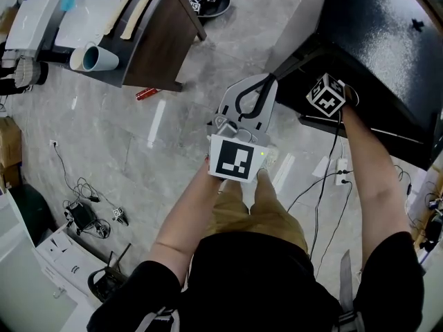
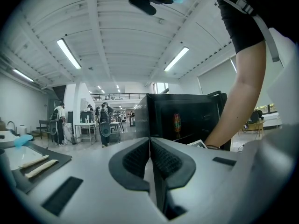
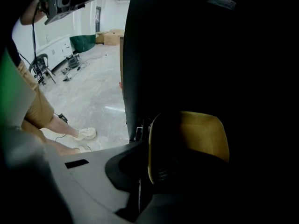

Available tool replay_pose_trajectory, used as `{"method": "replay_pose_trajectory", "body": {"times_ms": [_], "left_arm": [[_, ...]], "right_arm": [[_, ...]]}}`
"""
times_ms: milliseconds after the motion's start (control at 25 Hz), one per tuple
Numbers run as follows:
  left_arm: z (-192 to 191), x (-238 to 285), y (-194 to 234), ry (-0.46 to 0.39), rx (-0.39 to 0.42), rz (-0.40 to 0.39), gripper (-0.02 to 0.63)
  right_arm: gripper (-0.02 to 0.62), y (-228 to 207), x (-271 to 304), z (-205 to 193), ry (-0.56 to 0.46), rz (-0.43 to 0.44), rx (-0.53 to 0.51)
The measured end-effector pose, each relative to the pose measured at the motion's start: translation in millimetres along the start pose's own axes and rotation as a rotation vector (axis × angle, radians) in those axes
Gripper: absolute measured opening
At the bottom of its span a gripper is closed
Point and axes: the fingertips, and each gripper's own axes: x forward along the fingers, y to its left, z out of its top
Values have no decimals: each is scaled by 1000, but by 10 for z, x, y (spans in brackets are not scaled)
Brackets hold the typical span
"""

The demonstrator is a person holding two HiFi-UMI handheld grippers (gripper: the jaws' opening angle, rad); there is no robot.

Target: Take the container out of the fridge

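The black fridge (image 1: 387, 40) stands at the upper right of the head view, and my right gripper (image 1: 325, 95) reaches into it, its jaws hidden inside. In the right gripper view the interior is dark. A yellowish translucent container (image 3: 205, 134) sits right at the jaws, and my right gripper (image 3: 149, 164) looks shut on its left wall. My left gripper (image 1: 259, 88) is held in front of the person's body, outside the fridge. In its own view my left gripper (image 2: 149, 146) is shut with nothing in it. It faces the fridge (image 2: 187, 120), where a red can (image 2: 176, 122) stands inside.
A dark table (image 1: 149, 40) with a white tray (image 1: 90, 9) and a paper roll (image 1: 93, 57) stands at the upper left. A red object (image 1: 147, 93) lies on the floor beside it. Cables and a power strip (image 1: 340, 166) lie by the fridge. People stand far off (image 2: 103, 125).
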Motion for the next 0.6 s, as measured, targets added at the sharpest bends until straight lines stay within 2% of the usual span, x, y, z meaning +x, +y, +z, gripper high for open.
{"method": "replay_pose_trajectory", "body": {"times_ms": [320,600], "left_arm": [[126,-53,-39,-20,12,-18,25],[267,-196,-98,-49,28,-43,25]], "right_arm": [[38,131,-212,123,-60,10,40],[38,306,-545,213,-115,-12,148]]}}
